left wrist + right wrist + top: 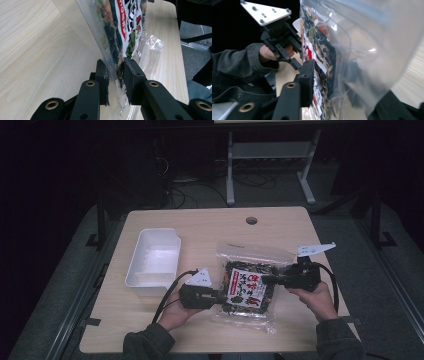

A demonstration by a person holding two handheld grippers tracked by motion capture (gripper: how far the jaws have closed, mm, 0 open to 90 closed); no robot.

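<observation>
Left tool (212,298) clenched on lower left edge of clear snack bag (248,287), bag raised off bench (210,227) beside white tray (154,257); right tool (270,279) straddling bag's right edge, grip indeterminate.

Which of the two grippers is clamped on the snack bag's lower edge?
The left gripper: its jaws pinch the lower edge of the clear snack bag. The right gripper instead reaches in at the bag's upper right side.
</observation>
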